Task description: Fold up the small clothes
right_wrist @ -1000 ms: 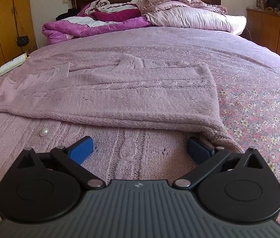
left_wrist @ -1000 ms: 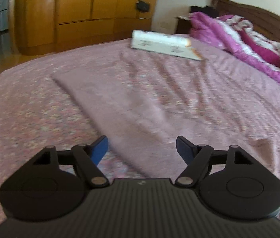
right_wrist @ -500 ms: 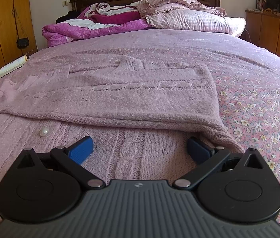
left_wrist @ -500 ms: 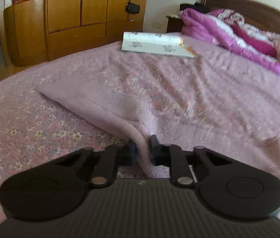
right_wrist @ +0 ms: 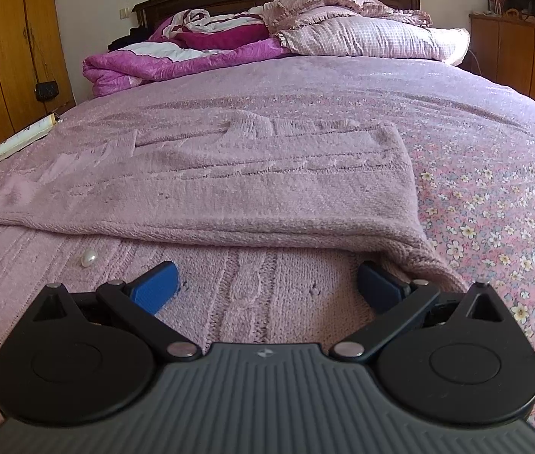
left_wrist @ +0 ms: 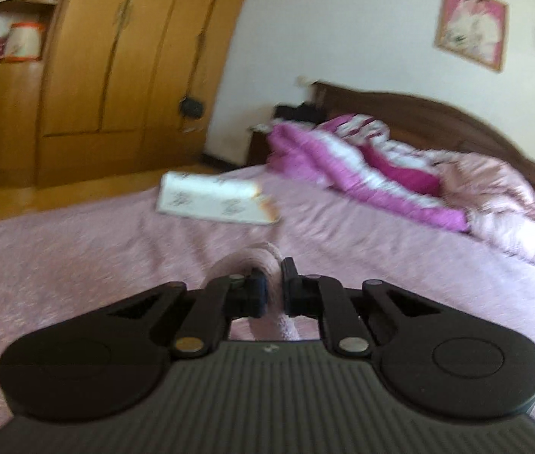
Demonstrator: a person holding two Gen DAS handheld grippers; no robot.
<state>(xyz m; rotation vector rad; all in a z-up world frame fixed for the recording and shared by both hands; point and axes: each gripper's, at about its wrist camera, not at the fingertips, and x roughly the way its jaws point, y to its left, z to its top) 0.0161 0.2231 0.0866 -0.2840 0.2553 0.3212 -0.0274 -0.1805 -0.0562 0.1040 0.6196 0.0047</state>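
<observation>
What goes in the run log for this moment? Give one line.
left claw: shut on sweater | right claw: open over sweater, nothing gripped | fold: unfinished

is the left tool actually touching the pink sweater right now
Touching. In the left wrist view the left tool is shut on a fold of the pink sweater, knit squeezed between its pads and lifted off the bed.
</observation>
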